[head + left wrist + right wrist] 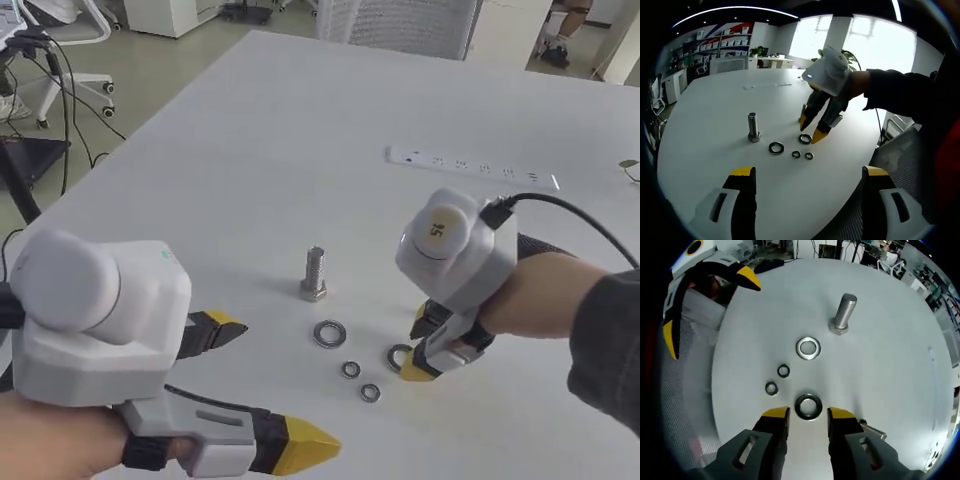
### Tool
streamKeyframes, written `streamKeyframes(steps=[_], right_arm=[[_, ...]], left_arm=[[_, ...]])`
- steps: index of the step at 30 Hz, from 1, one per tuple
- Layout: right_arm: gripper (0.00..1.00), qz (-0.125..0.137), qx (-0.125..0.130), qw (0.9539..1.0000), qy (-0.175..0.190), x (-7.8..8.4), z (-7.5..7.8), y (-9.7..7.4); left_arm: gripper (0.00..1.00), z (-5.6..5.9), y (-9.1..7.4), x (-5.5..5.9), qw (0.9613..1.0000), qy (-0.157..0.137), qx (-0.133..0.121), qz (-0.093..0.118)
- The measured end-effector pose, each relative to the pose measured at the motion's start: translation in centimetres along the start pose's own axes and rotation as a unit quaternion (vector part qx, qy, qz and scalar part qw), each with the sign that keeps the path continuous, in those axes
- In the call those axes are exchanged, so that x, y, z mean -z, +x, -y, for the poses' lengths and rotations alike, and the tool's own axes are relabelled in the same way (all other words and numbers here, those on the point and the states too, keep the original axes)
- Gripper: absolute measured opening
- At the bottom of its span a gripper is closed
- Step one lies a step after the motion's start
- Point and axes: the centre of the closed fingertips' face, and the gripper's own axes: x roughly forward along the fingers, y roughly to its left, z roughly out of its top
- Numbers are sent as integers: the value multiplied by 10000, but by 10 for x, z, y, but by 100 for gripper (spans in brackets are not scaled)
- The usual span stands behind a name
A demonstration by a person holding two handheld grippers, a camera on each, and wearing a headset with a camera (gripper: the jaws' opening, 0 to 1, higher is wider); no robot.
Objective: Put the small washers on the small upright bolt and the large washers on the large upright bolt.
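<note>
Right gripper [808, 413] jaws apart, big washer [808, 406] just ahead, not held. Left gripper [808, 171] wide apart, empty. Big bolt [842, 314] upright on bench [890, 365]. Small washers [783, 371] near.

Head view: the camera sits high at the near edge of the table [300, 130] and faces forward and down. The left hand-held gripper [280, 385] is closest to the lens, at lower left.

Left gripper view: the camera rides low over the near left of the table. It faces across toward the right hand-held gripper [809, 134] and is well apart from the upright bolt [754, 127].

Right gripper view: the camera is close above the table, tilted steeply down. A large washer [808, 406] lies just beyond its jaw tips.

All three views share the bolt, the washers [329, 333] and the table surface around them.
</note>
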Motion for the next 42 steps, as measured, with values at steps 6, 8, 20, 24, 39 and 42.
streamKeyframes(steps=[6, 8, 20, 24, 39, 42], right_arm=[[32, -25, -2, 10000, -3, -1, 0, 3], [32, -43, -15, 10000, -4, 0, -1, 4], [26, -109, 10, 9998, -144, -1, -3, 6], [25, -100, 4, 9998, -165, -1, -3, 5], [24, -124, 25, 9997, -195, -1, -1, 3], [24, -117, 25, 9998, -188, -2, 0, 1]], left_arm=[[87, 0, 0, -1, 10000, -1, -4, 10], [87, 1, 0, -1, 10000, 2, -1, 10], [87, 0, -1, -2, 10000, -5, -13, 19], [87, 0, -1, -2, 10000, -1, -8, 23], [86, 1, 0, -3, 10000, -18, 11, 41], [86, 0, 0, -3, 10000, -10, 11, 39]])
